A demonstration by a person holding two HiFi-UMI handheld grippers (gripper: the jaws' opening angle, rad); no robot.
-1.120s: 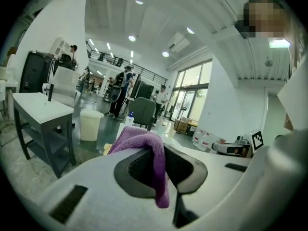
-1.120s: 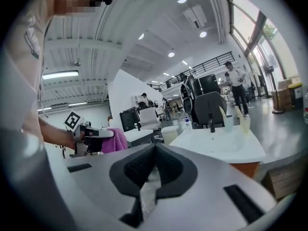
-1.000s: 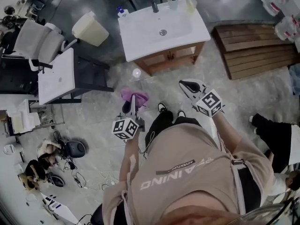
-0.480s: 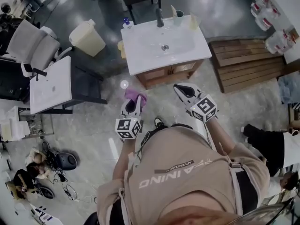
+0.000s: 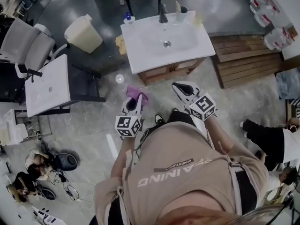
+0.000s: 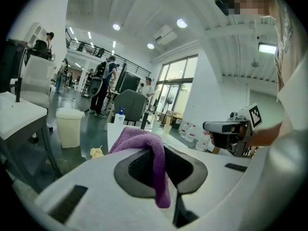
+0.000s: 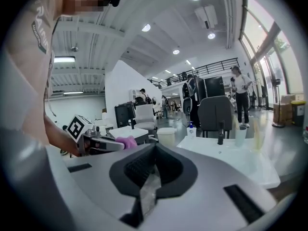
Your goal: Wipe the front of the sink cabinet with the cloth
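The sink cabinet stands ahead of me, with a white basin top (image 5: 150,41) and a wooden front (image 5: 171,70) below it. My left gripper (image 5: 135,97) is shut on a purple cloth (image 5: 137,92), held over the floor a short way in front of the cabinet's left corner. In the left gripper view the cloth (image 6: 139,141) drapes over the jaws and hangs down between them. My right gripper (image 5: 182,88) is beside it, to the right, shut with nothing in it and pointing at the cabinet. In the right gripper view the white basin top (image 7: 236,160) lies beyond the jaws.
A beige bin (image 5: 83,33) and a yellow rag (image 5: 120,44) sit left of the cabinet. A white table (image 5: 49,84) and an office chair (image 5: 26,43) are further left. A wooden pallet (image 5: 243,55) lies to the right. A soap bottle (image 5: 127,17) and faucet (image 5: 163,13) stand on the basin.
I have stepped closer to the sink cabinet. Both grippers have moved forward with me, and the left one still holds the purple cloth.
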